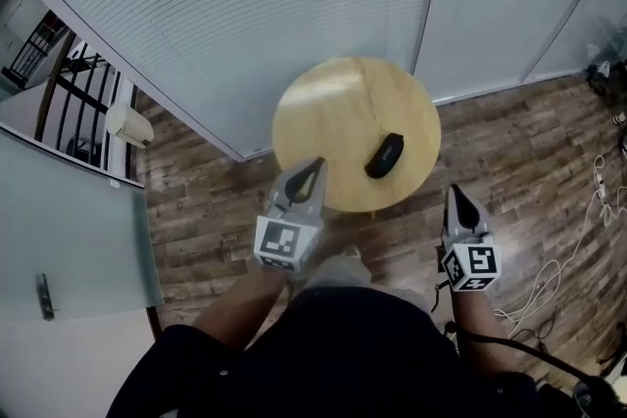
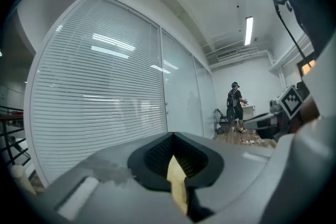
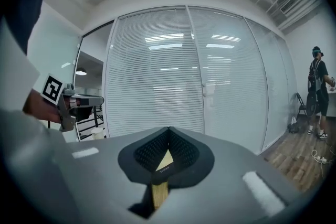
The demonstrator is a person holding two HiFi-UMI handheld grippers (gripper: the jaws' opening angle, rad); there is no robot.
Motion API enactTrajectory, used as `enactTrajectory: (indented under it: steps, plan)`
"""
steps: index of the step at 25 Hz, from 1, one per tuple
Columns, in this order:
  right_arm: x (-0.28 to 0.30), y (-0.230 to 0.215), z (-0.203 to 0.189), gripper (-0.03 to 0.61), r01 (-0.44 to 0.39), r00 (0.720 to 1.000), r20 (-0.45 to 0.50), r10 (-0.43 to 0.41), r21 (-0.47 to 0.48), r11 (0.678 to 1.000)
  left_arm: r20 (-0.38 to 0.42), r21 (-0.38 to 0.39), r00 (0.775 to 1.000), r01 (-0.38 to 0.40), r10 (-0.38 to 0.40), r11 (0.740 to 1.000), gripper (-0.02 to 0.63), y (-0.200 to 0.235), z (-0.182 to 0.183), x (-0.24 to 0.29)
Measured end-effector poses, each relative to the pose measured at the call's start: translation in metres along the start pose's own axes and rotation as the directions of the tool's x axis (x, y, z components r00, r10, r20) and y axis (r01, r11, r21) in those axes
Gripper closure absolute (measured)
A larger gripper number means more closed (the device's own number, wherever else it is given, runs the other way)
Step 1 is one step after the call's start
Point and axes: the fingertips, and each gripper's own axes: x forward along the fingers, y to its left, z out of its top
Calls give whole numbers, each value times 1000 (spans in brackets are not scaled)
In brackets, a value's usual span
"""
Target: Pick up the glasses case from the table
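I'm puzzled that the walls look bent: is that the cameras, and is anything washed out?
Head view: the round table carries a pale sheen at its left; the wall bows. Left gripper view: fisheye with black corners, the ceiling light blown out. Right gripper view: same bending, lamp reflections on the blinds.

I count one round wooden table from my remote station, and one black glasses case on it. Two handheld grippers are in shot, the left gripper and the right gripper. There are two marker cubes, the left cube and the right cube. One pale bin stands by the one dark railing. One other person is in the far room. The white cables on the floor number perhaps two, but they are too tangled for me to be sure.
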Motion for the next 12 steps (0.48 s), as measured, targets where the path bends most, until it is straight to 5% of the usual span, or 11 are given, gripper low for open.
enactTrajectory:
  steps: [7,12]
  plan:
    - [94,-8,-11,569,12,998,-67,-9,58,998,-25,-25,999,36,-37,999,609,47,-21,82]
    - [148,-17,-55,569,-26,981,-191,36,57,998,-59,-89,998,27,-32,996,609,53,-43,123]
